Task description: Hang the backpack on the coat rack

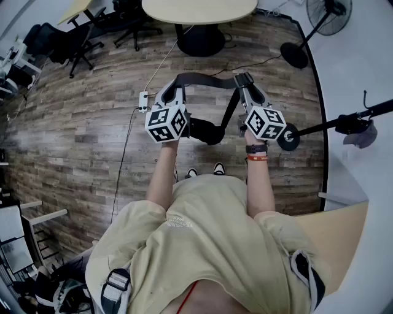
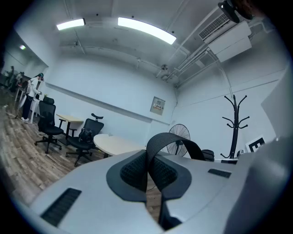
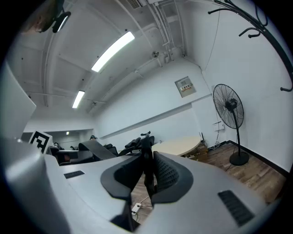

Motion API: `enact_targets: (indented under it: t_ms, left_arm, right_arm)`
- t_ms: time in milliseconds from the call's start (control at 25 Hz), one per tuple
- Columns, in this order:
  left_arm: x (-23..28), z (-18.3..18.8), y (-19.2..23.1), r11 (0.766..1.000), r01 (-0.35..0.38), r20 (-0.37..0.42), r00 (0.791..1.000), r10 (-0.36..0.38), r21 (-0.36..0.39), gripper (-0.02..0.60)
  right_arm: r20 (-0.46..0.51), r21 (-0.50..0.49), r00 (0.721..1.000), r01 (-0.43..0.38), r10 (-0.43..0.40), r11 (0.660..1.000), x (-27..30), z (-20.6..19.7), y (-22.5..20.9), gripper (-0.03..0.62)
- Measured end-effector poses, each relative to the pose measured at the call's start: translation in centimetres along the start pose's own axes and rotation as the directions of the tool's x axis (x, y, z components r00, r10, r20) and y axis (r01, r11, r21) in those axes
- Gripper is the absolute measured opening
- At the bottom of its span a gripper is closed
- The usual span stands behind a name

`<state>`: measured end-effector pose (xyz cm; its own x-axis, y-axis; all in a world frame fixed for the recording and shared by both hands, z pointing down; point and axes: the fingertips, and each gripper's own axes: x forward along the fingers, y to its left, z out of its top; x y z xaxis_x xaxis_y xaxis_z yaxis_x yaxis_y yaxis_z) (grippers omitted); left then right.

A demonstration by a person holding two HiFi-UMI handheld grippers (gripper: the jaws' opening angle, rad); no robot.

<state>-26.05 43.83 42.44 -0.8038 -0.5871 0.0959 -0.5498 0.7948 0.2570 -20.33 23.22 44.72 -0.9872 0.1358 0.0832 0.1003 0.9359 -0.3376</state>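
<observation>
The black backpack (image 1: 206, 130) hangs between my two grippers, above the wood floor. Its strap (image 1: 206, 78) runs taut from my left gripper (image 1: 177, 83) to my right gripper (image 1: 244, 81). In the left gripper view the strap (image 2: 155, 148) loops up out of the pads, and the left gripper (image 2: 149, 176) is shut on it. In the right gripper view the strap (image 3: 147, 167) stands edge-on in the right gripper (image 3: 147, 176), also shut on it. The black coat rack (image 1: 344, 122) rises to my right, its base (image 1: 287, 136) beside the right gripper. Its hooks (image 3: 256, 23) arch over the right gripper view.
A standing fan (image 1: 325, 15) is at the far right by the wall. Straight ahead stands a round table (image 1: 199, 11), with office chairs (image 1: 73, 37) to its left. A power strip (image 1: 143, 101) and its cable lie on the floor near the left gripper.
</observation>
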Motion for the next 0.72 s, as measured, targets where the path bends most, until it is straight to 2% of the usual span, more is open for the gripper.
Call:
enact_targets:
  t_ms: [320, 720]
  left_arm:
    - [0.9, -0.9, -3.9, 1.000, 0.022, -0.005, 1.000, -0.022, 0.009, 0.025]
    - [4.7, -2.6, -11.8, 0.996, 0.081, -0.047, 0.996, -0.079, 0.031, 0.025]
  right_arm:
    - [-0.023, -0.042, 1.000, -0.001, 0.000, 0.999, -1.9, 0.0, -2.0, 0.078]
    - [-0.039, -0.009, 0.997, 0.063, -0.064, 0.998, -5.5, 1.5, -8.8, 0.078]
